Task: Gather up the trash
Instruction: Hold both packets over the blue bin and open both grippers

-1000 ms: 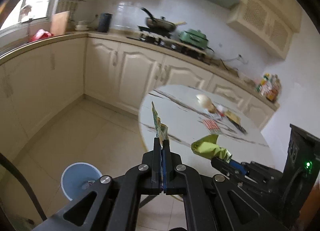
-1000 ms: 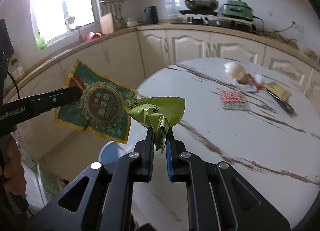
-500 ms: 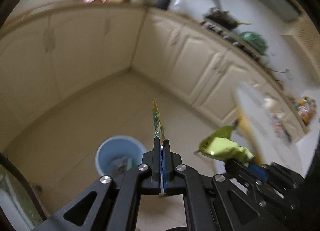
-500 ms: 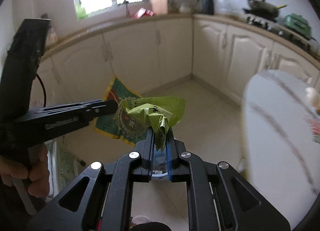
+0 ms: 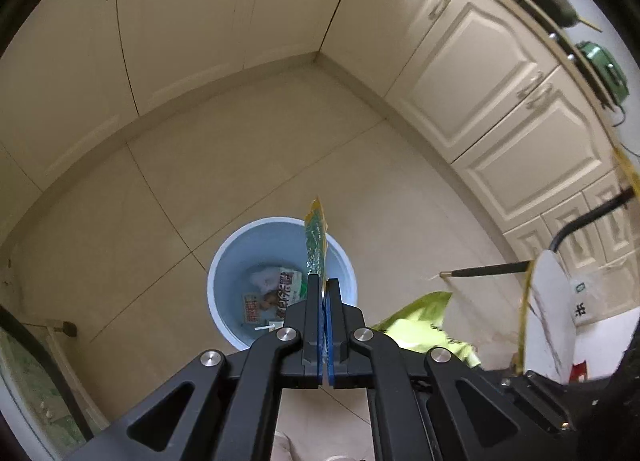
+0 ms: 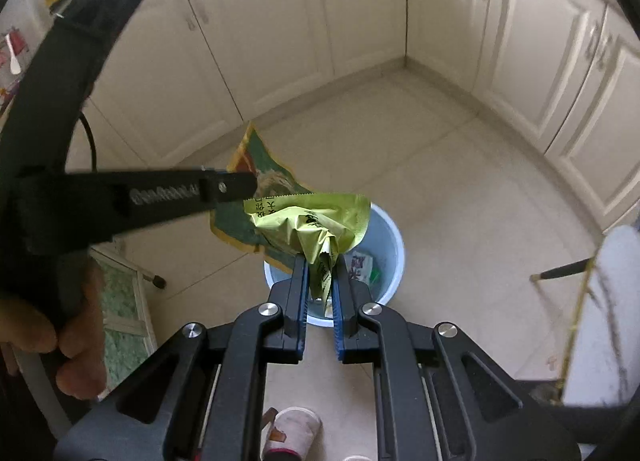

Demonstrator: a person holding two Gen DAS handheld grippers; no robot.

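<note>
My left gripper [image 5: 324, 285] is clamped on the flat green-and-yellow packet [image 5: 316, 237], jaws fully together with the packet edge-on between them, sticking up over the bin. In the right wrist view that same left gripper [image 6: 248, 185] reaches in from the left, packet [image 6: 256, 197] hanging face-on, my hand [image 6: 60, 337] on its handle at the near left. My right gripper [image 6: 320, 265] is pinched on the crumpled lime-green wrapper [image 6: 312, 225], jaws almost together with the wrapper bunched between the blue pads. Both point steeply down. Cream cabinets [image 5: 460, 73] wrap the far side and right, beige tile floor [image 5: 240, 157] below. White marble table [image 5: 550, 313] edge at the right. Light-blue bin [image 5: 224, 261] stands on the floor under both grippers, with printed wrappers [image 5: 280, 293] already lying in the bottom. Lime wrapper [image 5: 428, 325] shows near right of the left gripper, beside the bin rim in that view. Green pot [image 5: 604, 69] and dark pan [image 5: 548, 1] on the counter, far right.
</note>
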